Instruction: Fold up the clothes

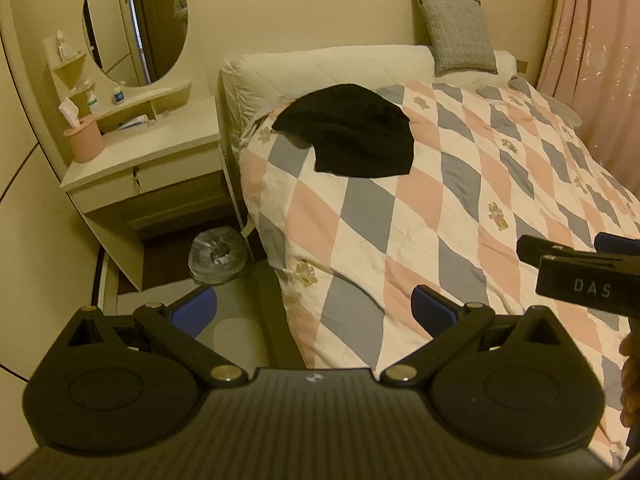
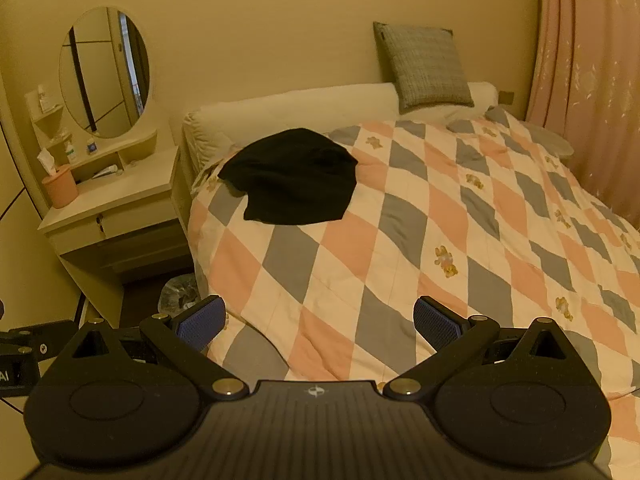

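Warm yellow light washes over plain cream walls (image 2: 260, 32). A bed (image 2: 440, 216) fills the right side, spread with a quilt of pink, grey and white diamonds dotted with little bears. At its head runs a white padded headboard (image 2: 304, 106), and a grey cushion (image 2: 424, 66) leans upright against the wall. Pink curtains (image 2: 588, 80) hang along the far right. Left of the bed stands a cream dressing table (image 1: 148, 152) with an oval mirror (image 1: 136, 20), a pink tissue holder (image 1: 84, 140) and small bottles on its shelf. On the floor beside it sits a bin lined with a clear bag (image 1: 218, 254).
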A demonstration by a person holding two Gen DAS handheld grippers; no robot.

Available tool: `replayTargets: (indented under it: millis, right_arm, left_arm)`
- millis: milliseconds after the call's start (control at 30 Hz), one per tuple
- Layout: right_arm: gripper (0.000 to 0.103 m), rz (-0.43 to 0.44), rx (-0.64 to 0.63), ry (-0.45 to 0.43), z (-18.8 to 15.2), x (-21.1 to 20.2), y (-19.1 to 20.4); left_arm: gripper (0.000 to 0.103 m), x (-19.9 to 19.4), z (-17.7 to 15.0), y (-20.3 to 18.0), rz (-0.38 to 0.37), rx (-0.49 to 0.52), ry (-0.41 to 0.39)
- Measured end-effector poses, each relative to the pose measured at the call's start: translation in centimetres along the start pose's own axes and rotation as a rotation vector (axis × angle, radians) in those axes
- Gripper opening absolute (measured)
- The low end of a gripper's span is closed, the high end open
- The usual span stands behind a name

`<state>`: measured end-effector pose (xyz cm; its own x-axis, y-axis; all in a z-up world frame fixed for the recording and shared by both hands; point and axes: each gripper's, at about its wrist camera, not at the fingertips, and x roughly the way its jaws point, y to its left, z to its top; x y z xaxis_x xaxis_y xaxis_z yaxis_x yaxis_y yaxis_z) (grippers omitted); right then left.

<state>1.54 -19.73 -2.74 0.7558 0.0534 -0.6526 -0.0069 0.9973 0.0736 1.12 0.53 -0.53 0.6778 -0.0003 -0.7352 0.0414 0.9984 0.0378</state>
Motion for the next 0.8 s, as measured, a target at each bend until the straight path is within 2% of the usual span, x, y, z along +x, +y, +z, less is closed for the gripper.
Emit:
replayTargets:
  millis: [233, 433, 633, 800]
  right_arm:
    - [0.103, 0.000, 0.016, 0.017, 0.7, 1.7, -0.2]
    - [0.103, -0.018, 0.068, 0.034, 1.5, 4.4, -1.1]
    - [0.103, 0.003, 0.072, 0.026, 2.4, 8.6, -1.0]
    - [0.103, 0.011, 0.072, 0.031, 4.4, 14.8, 0.9]
  left_arm:
    - [0.102, 2.6, 1.8, 1.2, -0.032, -0.005, 0.032]
    - [0.102, 6.8, 4.3, 2.6, -0.049, -0.006, 0.067]
    - [0.102, 13.8, 7.9, 5.8, -0.046, -0.048, 0.099]
    - [0.102, 21.5, 11.8, 8.7, -0.063, -0.033, 0.136]
